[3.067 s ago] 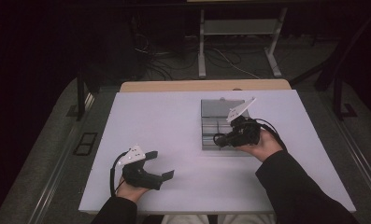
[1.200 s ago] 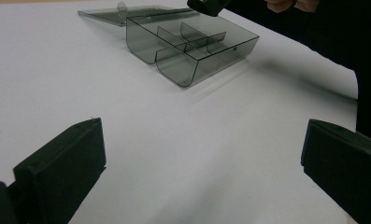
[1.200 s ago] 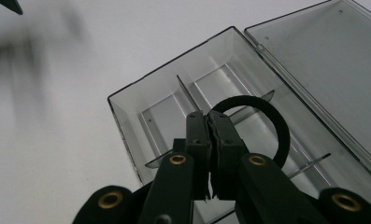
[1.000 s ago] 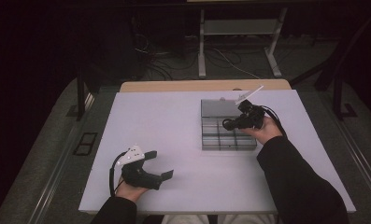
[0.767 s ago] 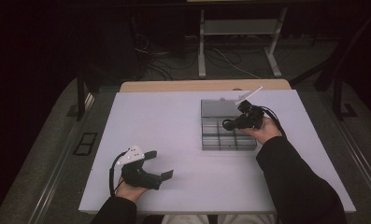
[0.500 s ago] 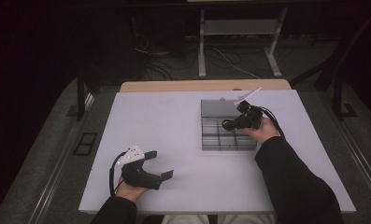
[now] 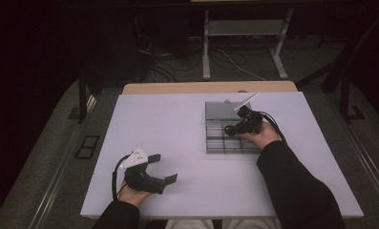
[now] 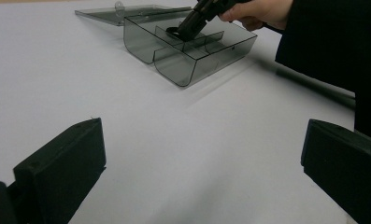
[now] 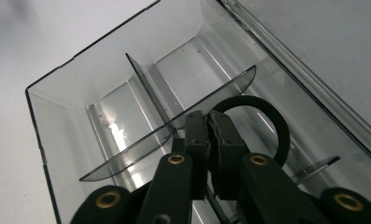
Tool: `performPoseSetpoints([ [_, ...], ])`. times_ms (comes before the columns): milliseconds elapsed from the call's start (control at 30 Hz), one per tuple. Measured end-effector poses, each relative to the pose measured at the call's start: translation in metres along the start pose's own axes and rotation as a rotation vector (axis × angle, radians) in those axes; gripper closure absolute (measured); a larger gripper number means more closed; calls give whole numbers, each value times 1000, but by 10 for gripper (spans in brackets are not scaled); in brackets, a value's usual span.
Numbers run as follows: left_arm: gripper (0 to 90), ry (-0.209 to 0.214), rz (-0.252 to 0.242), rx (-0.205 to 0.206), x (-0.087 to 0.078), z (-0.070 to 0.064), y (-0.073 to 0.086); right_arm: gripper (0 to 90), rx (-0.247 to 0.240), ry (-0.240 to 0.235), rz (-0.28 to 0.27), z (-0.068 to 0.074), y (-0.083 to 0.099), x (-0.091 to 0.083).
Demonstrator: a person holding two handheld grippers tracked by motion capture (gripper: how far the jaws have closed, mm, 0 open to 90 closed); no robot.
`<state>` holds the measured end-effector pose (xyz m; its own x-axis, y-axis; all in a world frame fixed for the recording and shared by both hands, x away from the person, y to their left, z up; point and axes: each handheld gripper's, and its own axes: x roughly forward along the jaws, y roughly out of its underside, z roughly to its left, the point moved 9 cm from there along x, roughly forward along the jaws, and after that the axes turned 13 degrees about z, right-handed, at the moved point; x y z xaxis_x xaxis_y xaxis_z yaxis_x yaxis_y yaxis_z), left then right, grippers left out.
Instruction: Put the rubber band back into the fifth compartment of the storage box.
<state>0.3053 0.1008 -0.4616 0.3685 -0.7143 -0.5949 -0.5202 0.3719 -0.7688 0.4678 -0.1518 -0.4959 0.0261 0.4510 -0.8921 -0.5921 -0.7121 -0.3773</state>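
Note:
A smoky clear divided box (image 7: pixel 212 149) lies right of the table's middle, its lid (image 7: pixel 218 110) folded open behind it. My right gripper (image 7: pixel 229 129) reaches down into a compartment, shut on a black elastic band (image 9: pixel 273 116) that loops out beside its closed fingertips (image 9: pixel 208 129). The left gripper view has the box (image 8: pixel 188 70) far off, with the right gripper (image 8: pixel 187 31) and the band (image 8: pixel 171 31) inside it. Near the front left edge, my left gripper (image 7: pixel 164 167) rests open and holds nothing, its jaws wide apart (image 8: pixel 202 172).
The white table (image 7: pixel 168 124) has wide bare space between the two hands. Thin dividers (image 9: pixel 146 93) cross inside the box near the right fingertips. A dark sleeve (image 8: pixel 328 42) reaches over the table's right side.
The right gripper has gone from the near side of the box toward its back and dipped slightly into a compartment. The left gripper has stayed still.

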Motion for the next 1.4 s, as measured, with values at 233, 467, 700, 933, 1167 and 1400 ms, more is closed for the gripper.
performPoseSetpoints([
  [233,0,-2,2,1,0,0,0,748,15,21,-12,0,1,-7],
  [467,0,-2,4,3,0,0,0,672,10,48,-33,4,2,-20],
  [700,0,1,-1,4,0,-1,0,611,16,76,-49,9,5,-35],
  [933,0,-1,0,1,0,-1,0,513,35,101,-74,15,9,-51],
  [1167,0,2,-1,3,1,-2,0,363,69,101,-122,21,19,-70],
  [1400,0,2,6,6,2,-2,0,181,100,128,-160,25,34,-82],
])
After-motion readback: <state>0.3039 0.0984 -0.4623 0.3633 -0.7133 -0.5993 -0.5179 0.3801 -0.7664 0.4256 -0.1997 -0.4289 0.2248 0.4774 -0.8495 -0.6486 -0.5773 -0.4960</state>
